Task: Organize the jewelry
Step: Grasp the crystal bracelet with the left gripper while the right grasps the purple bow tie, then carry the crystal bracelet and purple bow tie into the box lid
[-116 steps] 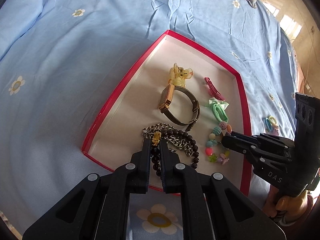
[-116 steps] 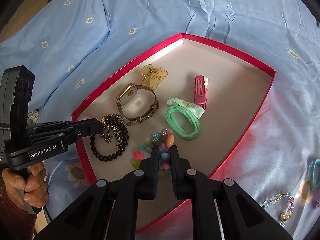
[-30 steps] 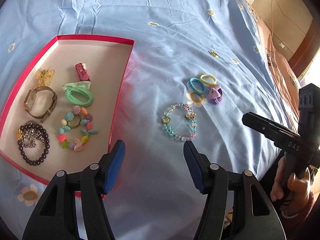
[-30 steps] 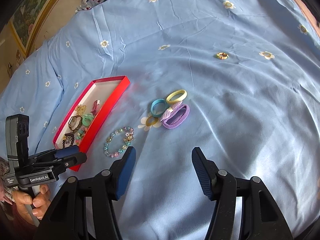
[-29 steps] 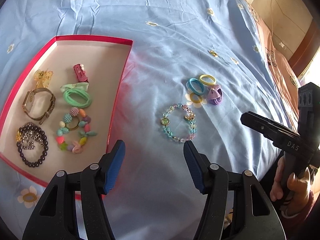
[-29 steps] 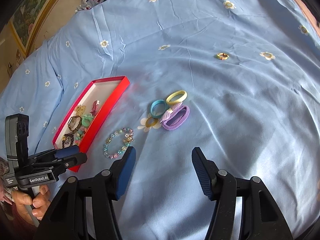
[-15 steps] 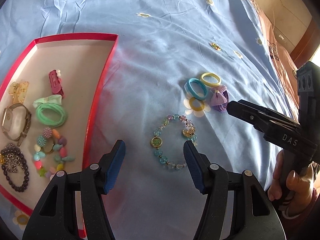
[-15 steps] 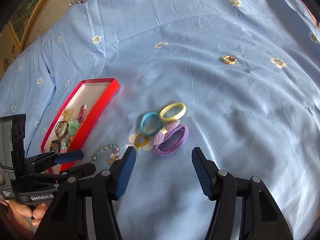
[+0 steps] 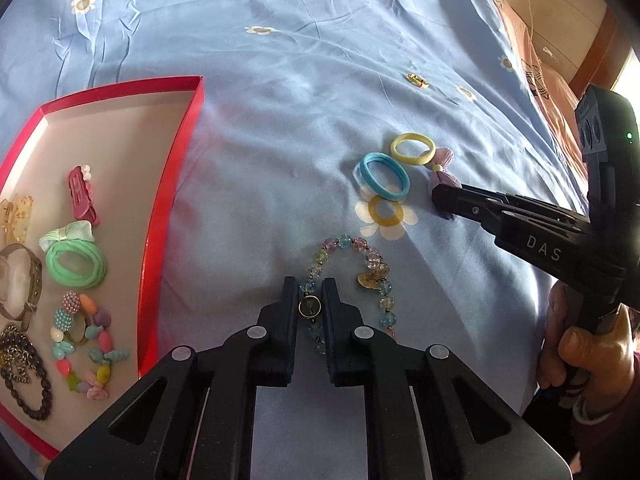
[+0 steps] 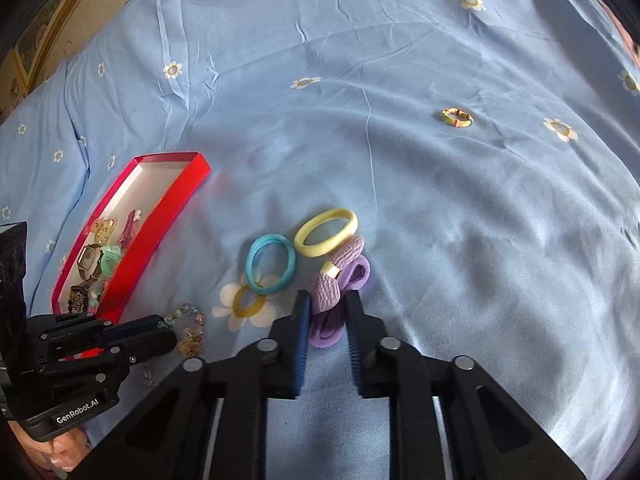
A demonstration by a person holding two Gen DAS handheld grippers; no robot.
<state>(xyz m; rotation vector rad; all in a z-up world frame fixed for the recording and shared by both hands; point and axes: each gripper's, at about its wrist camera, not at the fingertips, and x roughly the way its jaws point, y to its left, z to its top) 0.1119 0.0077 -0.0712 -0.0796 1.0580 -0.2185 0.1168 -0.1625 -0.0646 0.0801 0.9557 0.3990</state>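
Left wrist view: the left gripper is pinching down on the pastel bead bracelet lying on the blue sheet, jaws nearly closed around its dark charm. Right gripper is straddling the purple scrunchie, jaws narrowed, not clearly gripping yet. Next I'm guessing both get lifted over into the red tray.

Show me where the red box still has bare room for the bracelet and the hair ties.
The red box is bare along its far end, from the far wall down to the pink hair clip. The near half is crowded: green hair tie, watch, colourful bead bracelet, dark bead bracelet. A narrow bare strip runs beside the right wall.
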